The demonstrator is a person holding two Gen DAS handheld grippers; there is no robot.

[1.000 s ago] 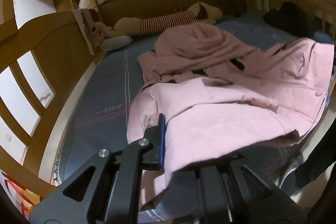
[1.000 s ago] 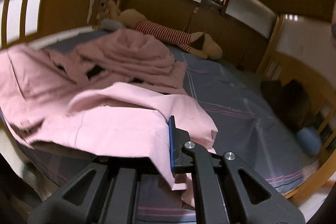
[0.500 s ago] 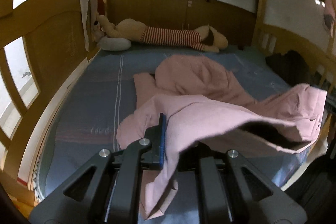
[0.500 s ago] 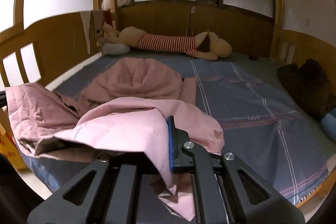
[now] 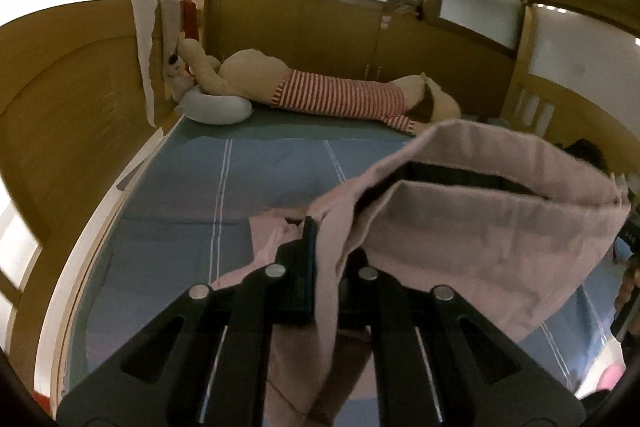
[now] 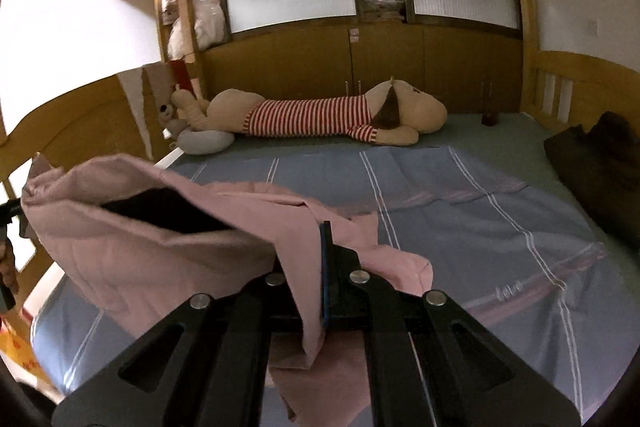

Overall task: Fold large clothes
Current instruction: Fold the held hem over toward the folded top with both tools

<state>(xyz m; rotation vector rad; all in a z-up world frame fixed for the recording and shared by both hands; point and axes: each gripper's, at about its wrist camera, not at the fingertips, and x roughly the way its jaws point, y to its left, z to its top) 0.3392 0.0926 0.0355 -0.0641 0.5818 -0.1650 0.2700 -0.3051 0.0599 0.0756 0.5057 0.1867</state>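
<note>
A large pink garment (image 5: 480, 227) hangs lifted above the blue striped bed sheet (image 5: 240, 187), stretched between my two grippers. My left gripper (image 5: 326, 247) is shut on one edge of it, and the cloth drapes down over its fingers. My right gripper (image 6: 310, 259) is shut on the opposite edge of the pink garment (image 6: 140, 247), which bulges to the left with a dark opening showing its inside. Part of the cloth trails onto the sheet (image 6: 480, 207) just ahead of both grippers.
A long plush dog in a red striped shirt (image 6: 312, 117) lies along the far wall with a grey pillow (image 6: 204, 141). Wooden bed rails (image 5: 60, 107) enclose the bed. A dark pile of clothes (image 6: 600, 163) sits at the right edge.
Both grippers have lifted the pink garment off the bed and pulled it toward the near edge. The heap that lay spread mid-bed now hangs bunched between them.
</note>
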